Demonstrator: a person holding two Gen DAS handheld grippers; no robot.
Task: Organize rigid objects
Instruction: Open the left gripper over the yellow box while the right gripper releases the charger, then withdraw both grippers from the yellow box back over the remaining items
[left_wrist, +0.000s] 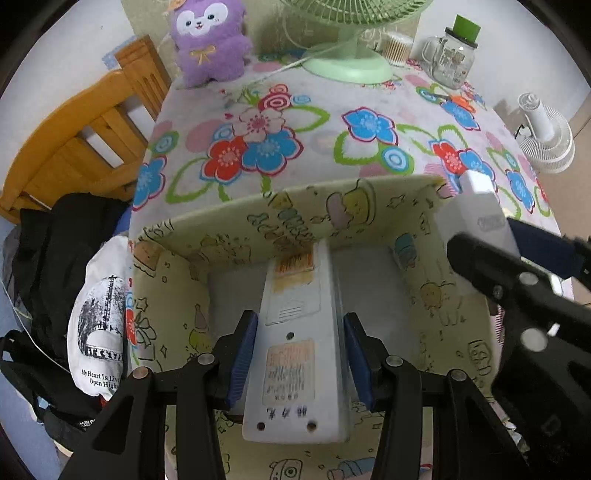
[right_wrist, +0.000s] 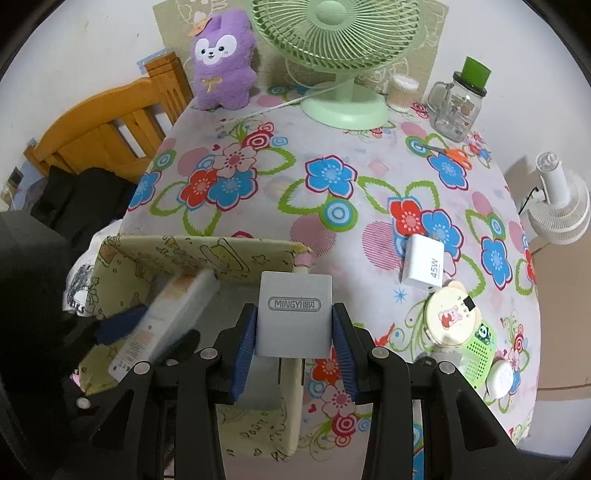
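Observation:
My left gripper (left_wrist: 299, 321) is shut on a long white device (left_wrist: 295, 354) with faded labels, gripped across its sides. It hangs, pointing down, inside the open yellow cartoon-print box (left_wrist: 229, 229) at the table's near left edge. My right gripper (right_wrist: 293, 321) is shut on a pale grey charger block (right_wrist: 293, 306) marked MINGYI, just over the box's (right_wrist: 184, 254) right wall. The left wrist view shows the right gripper (left_wrist: 513, 243) and its block (left_wrist: 480, 199) at the box's right corner. In the right wrist view the left gripper (right_wrist: 151, 332) and the long device (right_wrist: 166, 317) are blurred.
On the flowered tablecloth lie a white 45W charger (right_wrist: 424, 264), a round cream bear-print case (right_wrist: 448, 319), a green panda item (right_wrist: 480, 350) and orange scissors (right_wrist: 450, 153). At the back stand a green fan (right_wrist: 343, 107), a purple plush (right_wrist: 221, 66) and a glass jar (right_wrist: 458, 107). A wooden chair (right_wrist: 110, 129) and bags (left_wrist: 74, 258) are on the left.

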